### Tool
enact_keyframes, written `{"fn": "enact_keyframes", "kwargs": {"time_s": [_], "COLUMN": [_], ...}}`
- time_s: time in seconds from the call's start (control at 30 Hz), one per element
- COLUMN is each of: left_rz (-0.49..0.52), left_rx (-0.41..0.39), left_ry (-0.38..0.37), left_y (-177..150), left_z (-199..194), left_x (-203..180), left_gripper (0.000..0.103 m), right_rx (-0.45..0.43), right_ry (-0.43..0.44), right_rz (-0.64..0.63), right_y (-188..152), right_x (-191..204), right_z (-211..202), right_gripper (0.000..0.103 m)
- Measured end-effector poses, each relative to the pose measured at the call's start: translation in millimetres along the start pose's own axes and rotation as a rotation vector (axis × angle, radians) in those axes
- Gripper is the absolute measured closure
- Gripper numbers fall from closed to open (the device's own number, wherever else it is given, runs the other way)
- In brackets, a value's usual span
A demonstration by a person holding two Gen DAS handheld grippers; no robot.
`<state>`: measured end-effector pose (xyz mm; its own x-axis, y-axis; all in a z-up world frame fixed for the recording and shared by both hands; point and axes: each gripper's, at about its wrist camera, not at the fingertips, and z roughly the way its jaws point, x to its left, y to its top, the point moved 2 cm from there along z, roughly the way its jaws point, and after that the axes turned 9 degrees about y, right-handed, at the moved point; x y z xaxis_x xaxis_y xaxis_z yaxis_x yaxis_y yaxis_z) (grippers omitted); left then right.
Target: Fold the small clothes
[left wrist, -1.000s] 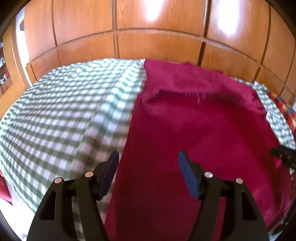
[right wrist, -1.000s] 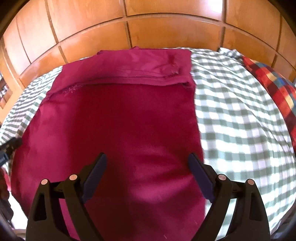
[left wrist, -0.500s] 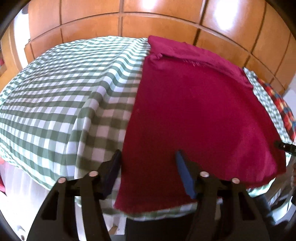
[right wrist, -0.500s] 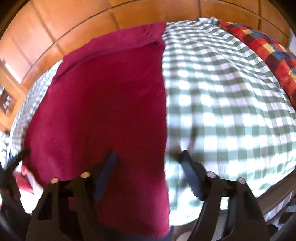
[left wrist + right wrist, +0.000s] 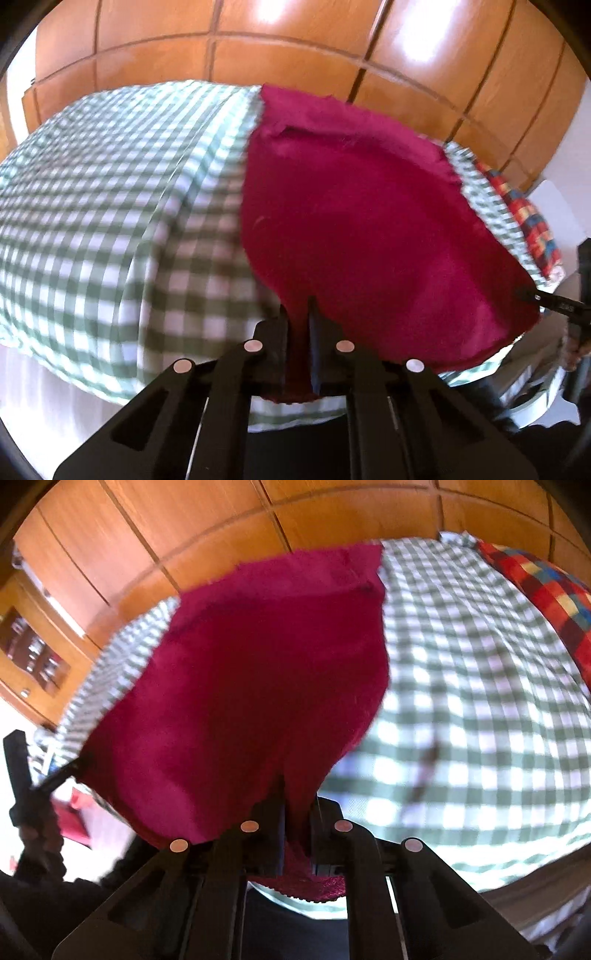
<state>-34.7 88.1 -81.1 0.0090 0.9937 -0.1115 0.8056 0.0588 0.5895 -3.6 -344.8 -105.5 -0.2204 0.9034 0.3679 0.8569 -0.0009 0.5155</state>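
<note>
A dark red cloth (image 5: 362,221) lies on a green-and-white checked bedspread (image 5: 110,206), its far edge folded over near the wooden wall. My left gripper (image 5: 298,314) is shut on the cloth's near left corner. My right gripper (image 5: 297,794) is shut on the cloth's (image 5: 258,672) near right corner, and the near edge is lifted off the bed. The right gripper also shows in the left wrist view (image 5: 554,302), pinching the far corner. The left gripper shows at the left of the right wrist view (image 5: 55,779).
Orange wooden panels (image 5: 295,44) rise behind the bed. A red, blue and yellow checked blanket (image 5: 546,587) lies at the bed's right. A wooden shelf unit (image 5: 33,650) stands at the far left. The bed's near edge (image 5: 517,882) is just below the grippers.
Both grippers were open over the cloth's near edge; they have pulled back to its near corners, shut on them and lifted the near edge.
</note>
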Motion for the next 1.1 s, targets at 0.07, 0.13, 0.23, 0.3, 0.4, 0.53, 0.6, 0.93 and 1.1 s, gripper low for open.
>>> {"fn": "enact_keyframes", "kwargs": {"time_s": [0.07, 0.13, 0.23, 0.3, 0.4, 0.53, 0.6, 0.93, 1.1], "left_rz": [-0.002, -0.02, -0.057, -0.073, -0.103, -0.153, -0.147, -0.258, -0.168], "left_rx": [-0.037, -0.061, -0.076, -0.083, -0.072, -0.033, -0.033, -0.027, 0.013], "left_ry": [-0.037, -0.082, -0.122, -0.136, -0.13, -0.128, -0.086, -0.073, -0.038], "left_y": [14.9, 33.1, 60.7, 80.6, 113.0, 149.9, 166.7, 174.0, 120.8], "left_z": [-10.0, -14.3, -9.0, -0.9, 21.5, 58.9, 77.0, 92.9, 93.2], "left_x": [-3.5, -3.5, 0.8, 3.8, 5.1, 8.3, 6.0, 42.7, 53.1], "left_gripper": [0.096, 0.096, 0.096, 0.096, 0.096, 0.095, 0.093, 0.029, 0.03], "right_rx": [-0.036, -0.063, -0.093, -0.094, -0.09, -0.085, -0.091, -0.211, -0.109], "right_ry": [0.041, 0.067, 0.076, 0.066, 0.05, 0.018, 0.022, 0.12, 0.018], "right_rz": [0.015, 0.041, 0.075, 0.106, 0.143, 0.163, 0.163, 0.242, 0.204], "right_y": [15.3, 37.5, 61.4, 77.5, 102.7, 134.5, 148.3, 143.5, 96.4], "right_x": [0.6, -2.4, -10.7, -20.8, -35.4, -48.3, -51.9, -76.1, -85.5], "right_z": [-3.1, 2.2, 11.2, 22.0, 39.6, 60.4, 66.9, 23.7, 40.0], "right_gripper": [0.095, 0.095, 0.095, 0.095, 0.095, 0.095, 0.092, 0.012, 0.012]}}
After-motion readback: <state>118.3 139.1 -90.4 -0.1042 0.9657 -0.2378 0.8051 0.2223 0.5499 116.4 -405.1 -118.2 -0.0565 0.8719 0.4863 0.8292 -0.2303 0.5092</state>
